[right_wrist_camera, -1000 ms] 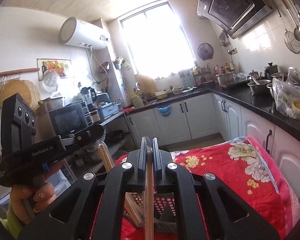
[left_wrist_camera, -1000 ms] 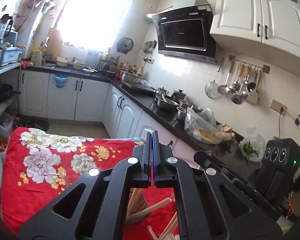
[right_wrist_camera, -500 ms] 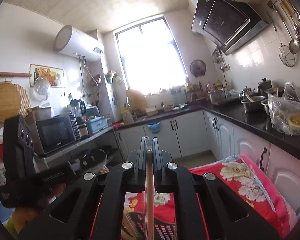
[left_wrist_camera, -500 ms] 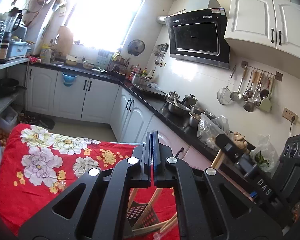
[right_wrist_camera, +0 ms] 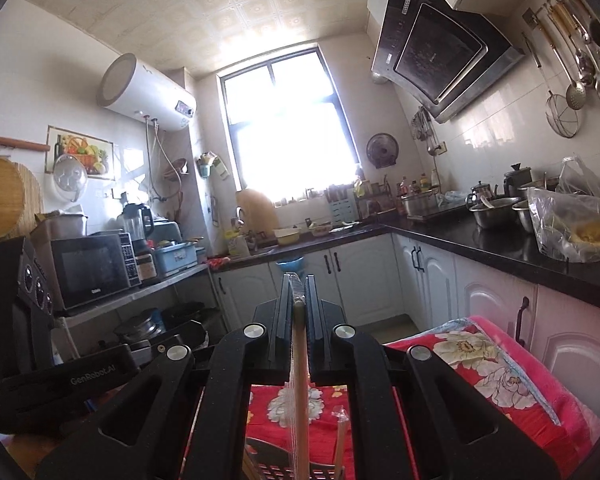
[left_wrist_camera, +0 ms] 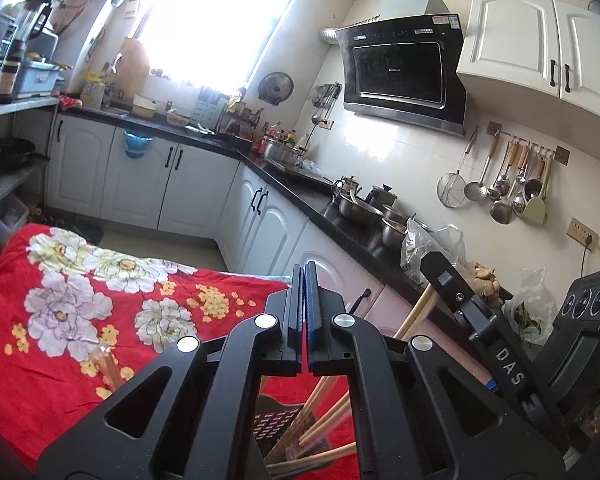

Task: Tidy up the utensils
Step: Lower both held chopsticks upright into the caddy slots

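My left gripper [left_wrist_camera: 304,268] is shut with nothing between its fingers. It hangs over a dark perforated holder [left_wrist_camera: 276,420] that has several wooden chopsticks [left_wrist_camera: 320,412] leaning in it, on a red floral cloth [left_wrist_camera: 60,360]. My right gripper [right_wrist_camera: 299,278] is shut on one wooden chopstick [right_wrist_camera: 300,380] in a clear wrapper, which runs down from the fingertips towards the holder [right_wrist_camera: 268,468]. In the left wrist view the right gripper [left_wrist_camera: 434,266] comes in from the right with that chopstick [left_wrist_camera: 416,312] below its fingers. The left gripper [right_wrist_camera: 188,334] shows at the left of the right wrist view.
A black counter [left_wrist_camera: 340,224] with steel pots, bags and white cabinets below runs close along the right of the cloth-covered table. Another wrapped stick [left_wrist_camera: 106,364] lies on the cloth at the left. A shelf with a microwave [right_wrist_camera: 92,272] stands on the far side.
Both grippers have sunk towards the holder. The right gripper with its chopstick has moved closer to the left one and now looms larger in the left wrist view.
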`<control>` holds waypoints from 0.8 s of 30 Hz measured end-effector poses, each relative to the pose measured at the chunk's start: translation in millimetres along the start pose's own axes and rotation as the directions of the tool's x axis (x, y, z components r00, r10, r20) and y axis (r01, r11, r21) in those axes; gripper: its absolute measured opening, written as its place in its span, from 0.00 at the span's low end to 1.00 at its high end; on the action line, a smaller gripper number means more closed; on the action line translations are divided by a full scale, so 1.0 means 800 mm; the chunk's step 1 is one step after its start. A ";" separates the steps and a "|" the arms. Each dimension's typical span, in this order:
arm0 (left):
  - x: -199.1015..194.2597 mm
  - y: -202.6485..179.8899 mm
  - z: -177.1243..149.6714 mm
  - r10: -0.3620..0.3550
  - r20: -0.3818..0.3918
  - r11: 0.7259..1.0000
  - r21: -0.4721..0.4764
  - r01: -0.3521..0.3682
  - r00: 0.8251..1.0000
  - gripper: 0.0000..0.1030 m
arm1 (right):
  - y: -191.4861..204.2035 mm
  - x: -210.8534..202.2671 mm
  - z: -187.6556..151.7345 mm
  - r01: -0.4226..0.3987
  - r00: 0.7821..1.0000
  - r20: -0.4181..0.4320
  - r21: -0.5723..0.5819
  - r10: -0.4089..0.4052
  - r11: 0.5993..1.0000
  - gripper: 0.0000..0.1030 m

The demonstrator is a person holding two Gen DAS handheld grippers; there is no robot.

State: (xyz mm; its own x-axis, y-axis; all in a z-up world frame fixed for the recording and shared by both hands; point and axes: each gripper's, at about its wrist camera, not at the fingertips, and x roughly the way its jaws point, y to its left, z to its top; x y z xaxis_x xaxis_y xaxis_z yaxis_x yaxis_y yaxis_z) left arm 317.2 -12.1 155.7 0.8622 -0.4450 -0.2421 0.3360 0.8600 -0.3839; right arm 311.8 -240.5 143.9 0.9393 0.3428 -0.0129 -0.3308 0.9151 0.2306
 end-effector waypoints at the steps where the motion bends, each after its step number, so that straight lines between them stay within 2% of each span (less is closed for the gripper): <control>1: 0.001 0.001 -0.002 -0.001 0.000 1.000 -0.002 0.001 1.000 0.00 | 0.001 0.002 -0.004 0.004 1.000 -0.002 -0.003 -0.004 1.000 0.06; 12: 0.009 0.010 -0.037 -0.002 -0.030 1.000 -0.010 0.002 1.000 0.00 | -0.002 0.006 -0.034 0.055 0.998 0.005 -0.025 -0.055 0.998 0.06; 24: 0.002 0.008 -0.061 0.023 -0.046 1.000 0.003 -0.023 0.999 0.00 | -0.008 -0.021 -0.051 0.051 0.998 -0.039 0.010 -0.051 0.999 0.06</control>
State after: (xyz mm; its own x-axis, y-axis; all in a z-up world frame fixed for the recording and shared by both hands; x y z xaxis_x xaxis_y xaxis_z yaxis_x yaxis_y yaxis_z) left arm 302.2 -19.1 109.4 0.8517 -0.4356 -0.2914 0.3169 0.8709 -0.3757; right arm 294.4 -243.4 102.7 0.9507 0.3036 -0.0626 -0.2811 0.9295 0.2389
